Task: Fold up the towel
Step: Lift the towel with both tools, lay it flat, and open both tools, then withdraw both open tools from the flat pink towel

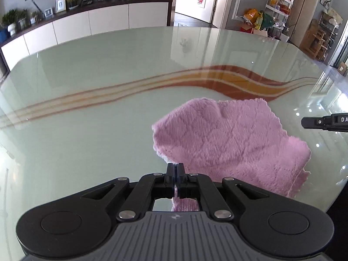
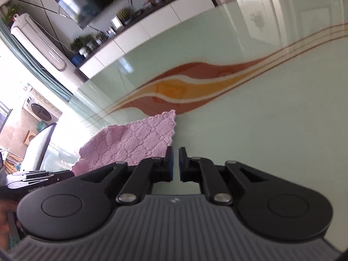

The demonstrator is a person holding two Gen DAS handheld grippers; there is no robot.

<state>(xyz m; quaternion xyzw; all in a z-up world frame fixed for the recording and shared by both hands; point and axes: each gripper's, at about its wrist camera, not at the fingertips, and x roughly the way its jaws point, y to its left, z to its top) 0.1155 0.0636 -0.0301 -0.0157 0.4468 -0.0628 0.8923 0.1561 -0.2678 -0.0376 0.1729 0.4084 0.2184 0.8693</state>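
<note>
A pink quilted towel (image 1: 228, 139) lies partly folded on the glass table, ahead and to the right in the left wrist view. My left gripper (image 1: 175, 167) is shut on a near corner of the towel; pink cloth shows between and below its jaws. In the right wrist view the towel (image 2: 130, 143) lies ahead and to the left. My right gripper (image 2: 176, 152) stands just right of the towel's edge with a narrow gap between its pads and nothing in it. Its tip also shows in the left wrist view (image 1: 322, 122) at the right edge.
The pale green glass table (image 1: 97, 100) has an orange and red wave stripe (image 1: 228, 80) across it. A white sideboard (image 1: 87, 24) with plants and frames stands beyond the far edge. A grey chair back (image 2: 39, 145) is at the left in the right wrist view.
</note>
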